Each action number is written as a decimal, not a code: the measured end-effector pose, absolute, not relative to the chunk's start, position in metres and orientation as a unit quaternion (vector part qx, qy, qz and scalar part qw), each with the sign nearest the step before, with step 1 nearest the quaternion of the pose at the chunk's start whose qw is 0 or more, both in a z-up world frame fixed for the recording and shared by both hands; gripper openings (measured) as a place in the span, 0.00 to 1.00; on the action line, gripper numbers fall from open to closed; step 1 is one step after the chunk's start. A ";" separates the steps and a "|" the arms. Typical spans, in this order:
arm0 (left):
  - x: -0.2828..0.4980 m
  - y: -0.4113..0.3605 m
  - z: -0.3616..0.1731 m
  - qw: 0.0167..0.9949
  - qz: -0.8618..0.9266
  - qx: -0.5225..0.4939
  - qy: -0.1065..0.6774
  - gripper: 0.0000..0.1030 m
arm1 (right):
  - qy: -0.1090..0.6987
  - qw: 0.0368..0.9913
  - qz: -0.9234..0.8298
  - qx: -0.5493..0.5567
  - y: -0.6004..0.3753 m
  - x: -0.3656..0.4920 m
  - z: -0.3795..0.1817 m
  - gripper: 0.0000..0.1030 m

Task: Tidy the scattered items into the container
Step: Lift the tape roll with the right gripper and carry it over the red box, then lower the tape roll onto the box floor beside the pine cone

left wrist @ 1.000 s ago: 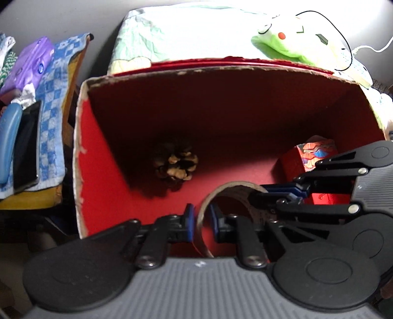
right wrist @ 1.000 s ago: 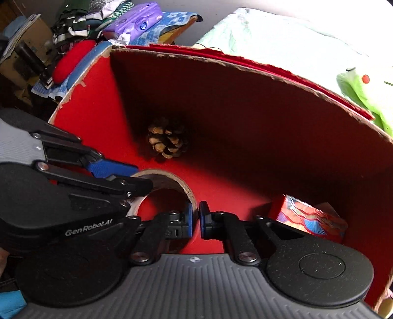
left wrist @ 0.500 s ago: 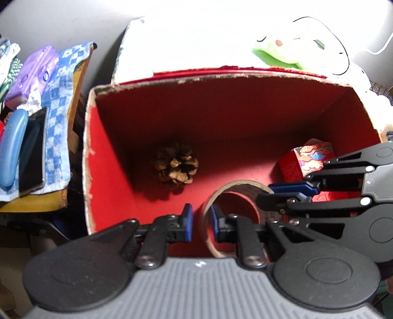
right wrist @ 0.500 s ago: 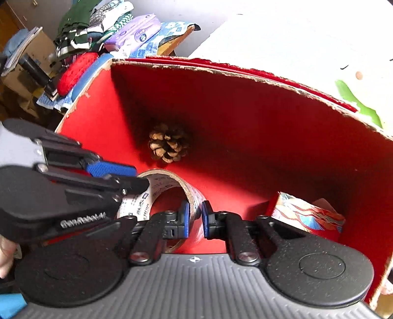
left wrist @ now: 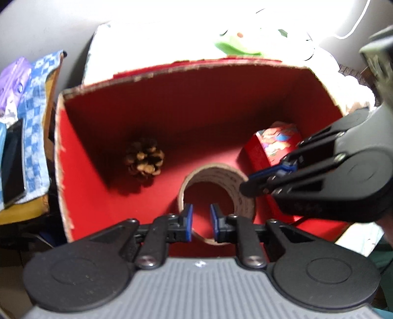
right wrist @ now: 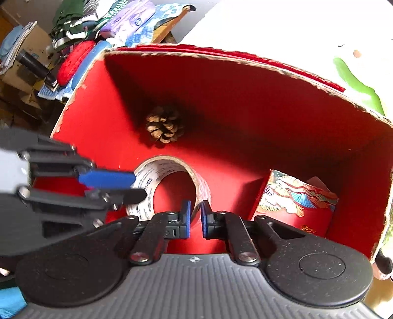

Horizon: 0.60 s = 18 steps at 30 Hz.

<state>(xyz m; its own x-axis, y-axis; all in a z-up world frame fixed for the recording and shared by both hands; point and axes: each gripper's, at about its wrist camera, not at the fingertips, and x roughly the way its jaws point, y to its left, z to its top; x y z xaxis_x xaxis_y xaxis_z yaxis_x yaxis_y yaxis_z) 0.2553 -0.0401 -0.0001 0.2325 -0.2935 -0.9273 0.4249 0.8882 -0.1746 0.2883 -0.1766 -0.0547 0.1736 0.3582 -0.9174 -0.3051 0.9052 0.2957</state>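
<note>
Three things in the red box, both grippers loosened

Three items lie on the floor of the red cardboard box (left wrist: 73,157): a pine cone (left wrist: 143,159) at the far left, a tape roll (left wrist: 242,189) in the middle, a patterned red packet (left wrist: 275,144) at the right. A green plush toy (left wrist: 233,44) sits beyond the far wall, and folded cloths (right wrist: 137,22) are piled to the left. The left hand-held gripper (left wrist: 201,222) is slightly spread above the roll's near rim; half a second ago it straddled that rim closely. The right hand-held gripper (right wrist: 194,218), likewise parted, has let go of the roll.
</note>
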 end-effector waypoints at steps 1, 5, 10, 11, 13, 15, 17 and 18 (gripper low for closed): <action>0.257 -0.041 -0.004 0.779 -0.228 0.055 0.581 0.18 | 0.606 0.765 0.218 0.031 -0.178 0.287 -0.056 0.08; 0.260 -0.043 -0.015 0.774 -0.217 0.061 0.592 0.18 | 0.607 0.762 0.222 0.045 -0.174 0.285 -0.057 0.08; 0.264 -0.035 -0.015 0.779 -0.189 0.070 0.594 0.18 | 0.600 0.764 0.231 0.053 -0.161 0.287 -0.058 0.07; 0.264 -0.034 -0.013 0.778 -0.191 0.068 0.594 0.16 | 0.598 0.764 0.234 0.057 -0.159 0.289 -0.059 0.07; 0.263 -0.035 -0.012 0.783 -0.186 0.080 0.588 0.23 | 0.596 0.765 0.236 0.064 -0.154 0.291 -0.060 0.07; 0.262 -0.037 -0.013 0.787 -0.180 0.091 0.584 0.23 | 0.594 0.764 0.241 0.071 -0.149 0.293 -0.062 0.07; 0.260 -0.039 -0.013 0.792 -0.175 0.097 0.577 0.25 | 0.590 0.765 0.247 0.075 -0.145 0.294 -0.062 0.07; 0.260 -0.039 -0.013 0.794 -0.172 0.098 0.575 0.25 | 0.588 0.765 0.250 0.078 -0.143 0.295 -0.063 0.07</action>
<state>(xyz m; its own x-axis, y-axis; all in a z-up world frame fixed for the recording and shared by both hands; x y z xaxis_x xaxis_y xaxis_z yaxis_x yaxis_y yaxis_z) 0.2601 -0.0389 -0.0133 0.2796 -0.1610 -0.9465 0.3853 0.9218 -0.0430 0.2949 -0.1434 -0.0630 0.1838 0.4745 -0.8609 -0.2916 0.8627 0.4132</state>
